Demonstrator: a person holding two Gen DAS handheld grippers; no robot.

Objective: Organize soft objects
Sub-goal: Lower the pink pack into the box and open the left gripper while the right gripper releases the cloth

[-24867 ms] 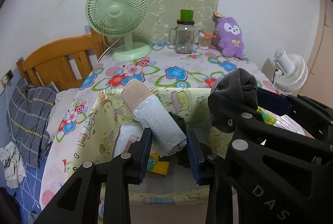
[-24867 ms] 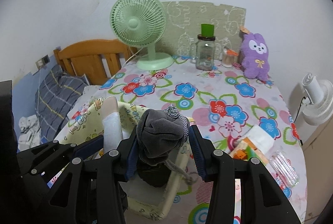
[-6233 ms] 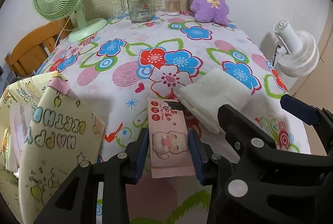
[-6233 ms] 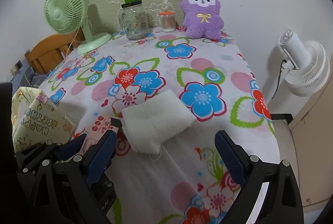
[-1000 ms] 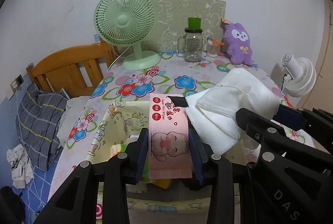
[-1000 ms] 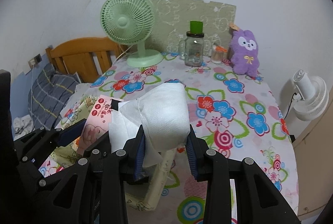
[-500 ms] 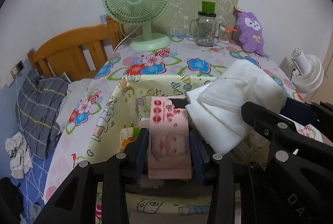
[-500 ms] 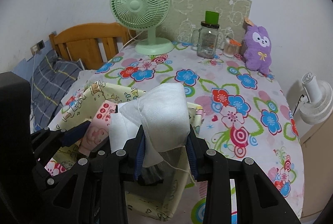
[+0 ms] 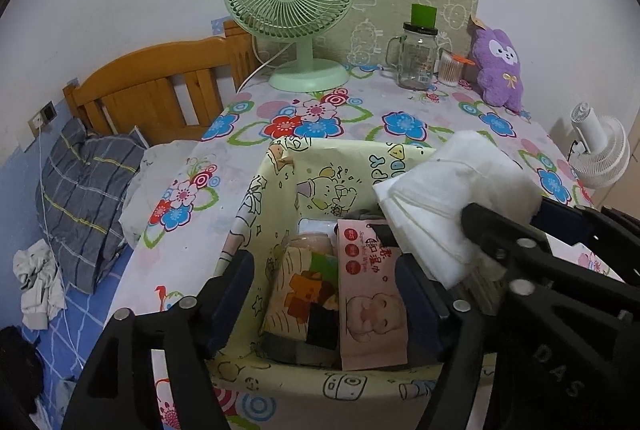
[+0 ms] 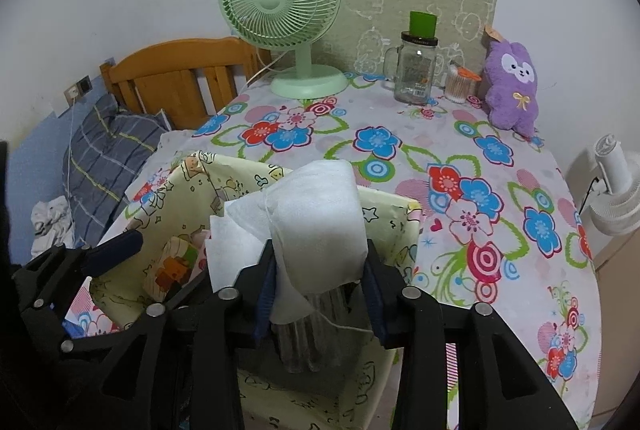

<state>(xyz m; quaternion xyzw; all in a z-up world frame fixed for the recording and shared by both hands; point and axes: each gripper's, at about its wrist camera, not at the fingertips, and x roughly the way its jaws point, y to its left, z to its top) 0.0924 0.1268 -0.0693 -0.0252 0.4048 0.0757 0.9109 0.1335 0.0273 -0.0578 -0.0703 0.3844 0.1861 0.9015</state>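
A yellow cartoon-print fabric box (image 9: 280,186) stands at the near edge of the flowered table. Inside it lie a pink wet-wipes pack (image 9: 370,294), an orange-patterned pack (image 9: 304,294) and other soft items. My left gripper (image 9: 324,294) is open over the box, and the pink pack lies loose between its fingers. My right gripper (image 10: 320,286) is shut on a folded white cloth (image 10: 316,226), which it holds above the box (image 10: 392,202). The cloth (image 9: 452,190) also shows at the right of the left wrist view.
At the back of the table stand a green fan (image 9: 290,10), a glass jar mug (image 9: 416,58), a small cup of swabs (image 9: 450,68) and a purple plush (image 9: 498,70). A wooden headboard (image 9: 152,98) and bedding lie left. A white fan (image 9: 600,154) stands right.
My left gripper has opened and let go of the pink wipes pack, which now lies in the box. My right gripper has moved further over the box with the white cloth.
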